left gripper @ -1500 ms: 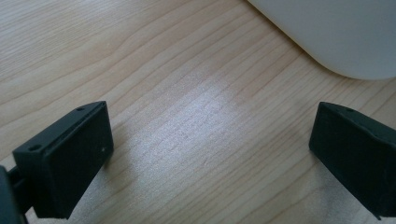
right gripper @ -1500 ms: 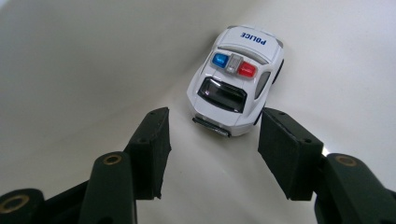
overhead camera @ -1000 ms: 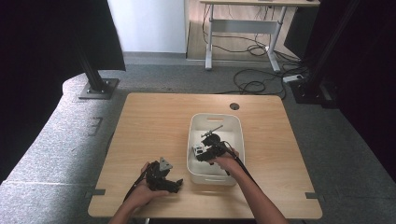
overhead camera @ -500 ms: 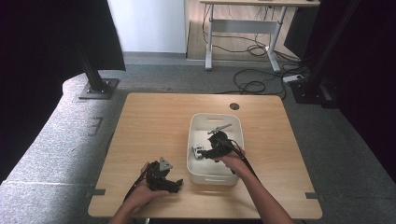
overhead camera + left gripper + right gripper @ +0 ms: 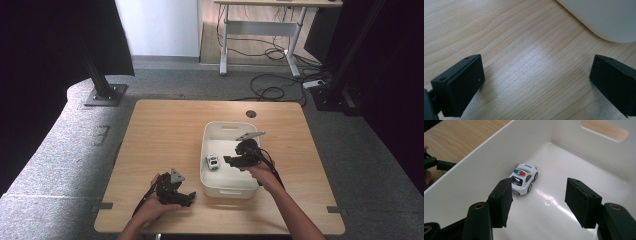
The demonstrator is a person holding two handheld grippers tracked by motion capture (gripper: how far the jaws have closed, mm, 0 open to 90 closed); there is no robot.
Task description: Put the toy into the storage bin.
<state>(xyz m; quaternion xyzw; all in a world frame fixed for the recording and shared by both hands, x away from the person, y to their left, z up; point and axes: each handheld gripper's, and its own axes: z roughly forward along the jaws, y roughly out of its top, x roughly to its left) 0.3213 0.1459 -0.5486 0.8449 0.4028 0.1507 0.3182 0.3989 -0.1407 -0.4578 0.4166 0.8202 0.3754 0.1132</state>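
A small white toy police car (image 5: 213, 162) (image 5: 524, 178) lies on the floor of the white plastic bin (image 5: 220, 130), near the bin's left wall. My right gripper (image 5: 231, 161) (image 5: 537, 203) hangs over the bin, open and empty, with the car just beyond its left jaw. My left gripper (image 5: 187, 197) (image 5: 536, 82) rests low on the wooden table (image 5: 160, 130), left of the bin's near corner. It is open, and bare wood shows between its jaws.
The bin's rounded corner (image 5: 604, 22) lies just ahead of the left gripper. A cable hole (image 5: 251, 113) sits in the table near the far edge. Beyond the table stand a desk frame and floor cables (image 5: 270, 92).
My right gripper has pulled back from the car, up and to the right inside the bin. The car stays on the bin floor. The left gripper has not moved.
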